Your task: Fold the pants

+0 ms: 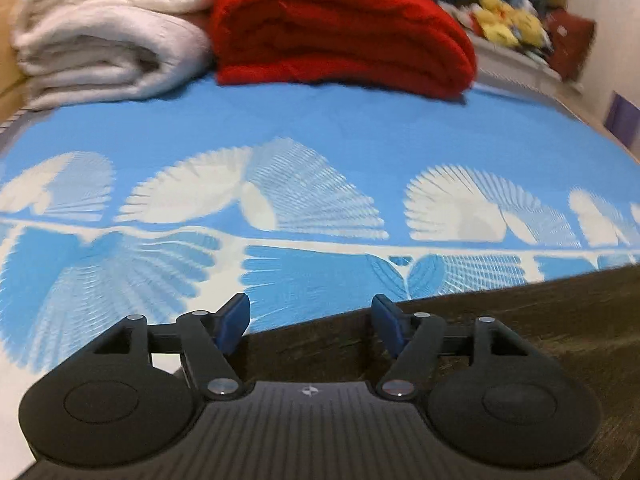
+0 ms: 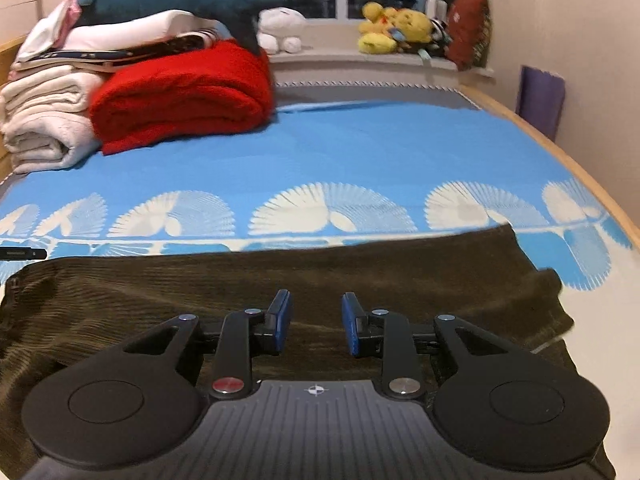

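Dark brown corduroy pants [image 2: 280, 276] lie flat across the near part of a blue bedsheet [image 2: 380, 148] printed with white fans. My right gripper [image 2: 316, 308] hovers over the middle of the pants; its blue pads stand apart and nothing is pinched between them. In the left wrist view the pants [image 1: 500, 312] fill the lower right, their edge running diagonally over the sheet [image 1: 320, 128]. My left gripper [image 1: 310, 312] is wide open just above that edge and holds nothing.
A folded red blanket [image 2: 184, 92] and stacked white blankets [image 2: 44, 120] sit at the far left of the bed, with a plush shark on top. Yellow plush toys [image 2: 396, 26] line the window sill. The wooden bed frame [image 2: 560, 148] runs along the right.
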A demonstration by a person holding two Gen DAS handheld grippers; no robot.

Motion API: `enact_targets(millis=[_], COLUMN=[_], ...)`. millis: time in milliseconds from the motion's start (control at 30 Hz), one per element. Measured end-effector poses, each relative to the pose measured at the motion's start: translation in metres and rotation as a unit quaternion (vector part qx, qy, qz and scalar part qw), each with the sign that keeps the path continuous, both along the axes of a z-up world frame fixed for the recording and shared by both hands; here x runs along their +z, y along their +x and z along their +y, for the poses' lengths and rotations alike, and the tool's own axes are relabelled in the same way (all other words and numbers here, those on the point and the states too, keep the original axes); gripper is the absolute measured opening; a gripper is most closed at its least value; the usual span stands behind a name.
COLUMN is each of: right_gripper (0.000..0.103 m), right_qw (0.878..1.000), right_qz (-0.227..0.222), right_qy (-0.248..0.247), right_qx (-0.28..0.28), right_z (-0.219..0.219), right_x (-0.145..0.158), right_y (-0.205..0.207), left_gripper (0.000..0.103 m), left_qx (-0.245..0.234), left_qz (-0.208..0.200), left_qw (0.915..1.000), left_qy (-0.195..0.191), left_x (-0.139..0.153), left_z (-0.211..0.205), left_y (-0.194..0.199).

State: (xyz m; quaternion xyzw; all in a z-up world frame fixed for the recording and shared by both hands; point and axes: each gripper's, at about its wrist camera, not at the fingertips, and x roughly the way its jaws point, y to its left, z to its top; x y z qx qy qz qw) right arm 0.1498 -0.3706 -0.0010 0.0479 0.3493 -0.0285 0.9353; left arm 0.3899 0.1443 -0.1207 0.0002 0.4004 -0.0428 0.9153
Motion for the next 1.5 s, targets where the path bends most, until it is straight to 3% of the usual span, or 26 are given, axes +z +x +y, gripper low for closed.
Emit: enact_targets(millis=[133,233,267,300,367,467,633,733,867,967,1033,1067,1133,1167,1233,1267,1367,1500], right_gripper=[0.029,0.029,0.029,0.029,0.029,0.029,0.029,0.029,0.029,0.029,0.029,0.029,0.029,0.029,0.029,0.029,0.029,0.029], right_qw=[1.000,0.999,0.998,0.998,0.997,0.995,0.991,0.991,0.992,0.991,0.992,0.993,0.993,0.994,0.993,0.993,0.991,0.986], right_qz=[0.017,0.030,0.034,0.037,0.044,0.051,0.051,0.043,0.021,0.017,0.019,0.021,0.028,0.028,0.027,0.034,0.017,0.024], right_qy=[-0.014,-0.020,-0.022,-0.023,-0.022,-0.008,0.014,0.018,0.036,0.047,0.048,0.046,0.039,0.038,0.042,0.044,0.070,0.112], right_qx=[-0.015,-0.031,-0.038,-0.045,-0.062,-0.091,-0.120,-0.122,-0.123,-0.120,-0.115,-0.111,-0.105,-0.103,-0.102,-0.102,-0.112,-0.119], right_z=[-0.019,-0.034,-0.039,-0.045,-0.056,-0.072,-0.087,-0.088,-0.085,-0.080,-0.076,-0.074,-0.072,-0.071,-0.071,-0.071,-0.074,-0.076], right_x=[-0.008,-0.013,-0.015,-0.016,-0.019,-0.022,-0.024,-0.022,-0.013,-0.011,-0.013,-0.014,-0.018,-0.020,-0.025,-0.028,-0.033,-0.049], right_y=[-0.009,-0.017,-0.021,-0.023,-0.028,-0.036,-0.043,-0.046,-0.058,-0.069,-0.075,-0.077,-0.080,-0.082,-0.085,-0.085,-0.089,-0.080], left_gripper=[0.072,0.051,0.031,0.021,0.009,0.006,0.006,0.005,0.005,0.005,0.008,0.009,0.024,0.032,0.034,0.034,0.052,0.057], left_qx=[-0.052,-0.072,-0.080,-0.086,-0.098,-0.110,-0.132,-0.144,-0.165,-0.150,-0.130,-0.111,-0.054,-0.024,0.029,0.055,0.125,0.148], left_qz=[0.031,0.054,0.050,0.054,0.052,0.026,-0.026,-0.048,-0.057,-0.010,0.041,0.035,0.020,0.026,0.061,0.090,0.170,0.198], left_qw=[0.9979,0.9944,0.9945,0.9942,0.9936,0.9935,0.9897,0.9866,0.9833,0.9882,0.9903,0.9931,0.9952,0.9907,0.9781,0.9714,0.9497,0.9306], left_qy=[-0.025,-0.055,-0.047,-0.034,-0.020,0.003,0.049,0.060,0.053,0.028,0.026,0.011,-0.079,-0.131,-0.197,-0.213,-0.232,-0.270], left_x=[-0.018,-0.026,-0.025,-0.023,-0.014,0.013,0.080,0.115,0.124,0.092,0.077,0.082,0.094,0.094,0.082,0.073,0.042,0.022], left_z=[-0.002,-0.001,-0.002,-0.004,-0.008,-0.020,-0.046,-0.053,-0.051,-0.041,-0.036,-0.030,-0.001,0.015,0.042,0.051,0.070,0.085], left_y=[0.016,0.016,0.015,0.015,0.012,-0.004,-0.063,-0.126,-0.229,-0.279,-0.284,-0.285,-0.286,-0.285,-0.281,-0.276,-0.262,-0.241])
